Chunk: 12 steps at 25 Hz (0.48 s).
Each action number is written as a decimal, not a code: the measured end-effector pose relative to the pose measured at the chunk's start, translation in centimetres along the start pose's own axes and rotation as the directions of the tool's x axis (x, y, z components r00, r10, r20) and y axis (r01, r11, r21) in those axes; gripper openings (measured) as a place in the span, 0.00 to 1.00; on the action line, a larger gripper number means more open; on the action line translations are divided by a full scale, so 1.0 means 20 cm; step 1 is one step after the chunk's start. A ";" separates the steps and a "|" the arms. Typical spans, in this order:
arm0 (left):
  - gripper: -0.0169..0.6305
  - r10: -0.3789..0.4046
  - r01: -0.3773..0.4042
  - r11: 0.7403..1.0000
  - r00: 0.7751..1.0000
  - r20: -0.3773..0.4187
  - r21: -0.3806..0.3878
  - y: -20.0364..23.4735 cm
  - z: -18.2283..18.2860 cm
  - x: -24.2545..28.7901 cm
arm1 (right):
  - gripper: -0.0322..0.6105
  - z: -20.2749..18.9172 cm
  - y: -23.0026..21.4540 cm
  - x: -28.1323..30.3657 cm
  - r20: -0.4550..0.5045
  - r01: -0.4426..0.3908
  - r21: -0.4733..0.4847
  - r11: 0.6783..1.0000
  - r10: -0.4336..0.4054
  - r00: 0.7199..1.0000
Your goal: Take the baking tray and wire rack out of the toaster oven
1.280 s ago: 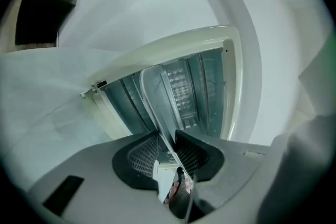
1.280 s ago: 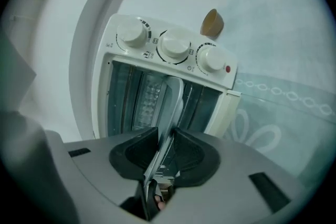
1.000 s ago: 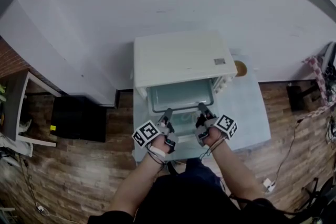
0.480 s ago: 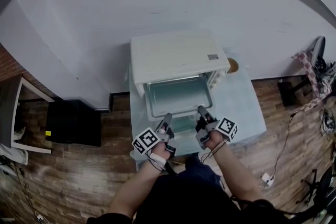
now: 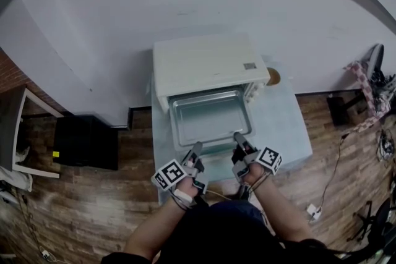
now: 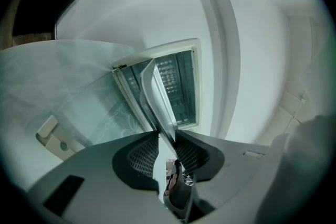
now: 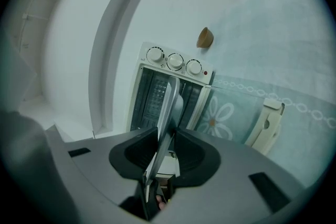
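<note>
Tray's come further out over the last second: baking tray (image 5: 210, 117) is mostly clear of the toaster oven (image 5: 207, 65), reaching toward the tabletop (image 5: 288, 133) front edge. Left gripper (image 5: 198, 146) and right gripper (image 5: 237, 135) fingers (image 6: 140, 155) pinch its near rim. Risk: the back end loses support, the tray droops, and the thin-rim grip slips.

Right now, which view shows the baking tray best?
Head view: the baking tray from above, sticking out of the toaster oven. Gripper views show only its rim edge-on, pinched by left claw and right claw.

A brown thing (image 5: 274, 77), perhaps a cup, sits on the tablecloth (image 5: 286, 128) near the wall (image 5: 185, 3).
</note>
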<state>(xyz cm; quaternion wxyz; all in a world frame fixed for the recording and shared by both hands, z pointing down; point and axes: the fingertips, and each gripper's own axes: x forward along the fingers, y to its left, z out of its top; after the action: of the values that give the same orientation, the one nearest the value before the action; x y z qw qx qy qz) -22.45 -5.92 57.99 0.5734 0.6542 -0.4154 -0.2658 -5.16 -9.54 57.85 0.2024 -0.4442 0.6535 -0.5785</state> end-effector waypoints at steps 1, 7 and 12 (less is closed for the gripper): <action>0.18 0.006 -0.006 1.000 1.000 0.004 -0.005 0.00 -0.01 -0.01 | 0.21 0.00 -0.01 -0.01 -0.007 -0.004 0.004 1.000 0.004 1.000; 0.18 0.042 -0.041 0.999 0.999 0.019 -0.029 0.00 -0.14 -0.06 | 0.21 0.02 -0.04 -0.10 -0.052 -0.016 0.006 1.000 0.016 0.999; 0.18 0.064 -0.063 0.998 0.997 0.047 -0.009 -0.04 -0.26 -0.11 | 0.22 0.04 -0.05 -0.21 -0.107 -0.028 -0.005 1.000 0.027 0.994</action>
<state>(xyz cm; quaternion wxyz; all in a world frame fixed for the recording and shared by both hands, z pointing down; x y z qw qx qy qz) -19.04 -1.34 58.08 0.5739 0.6322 -0.4484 -0.2643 -2.02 -6.56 57.60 0.1735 -0.4040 0.6714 -0.5966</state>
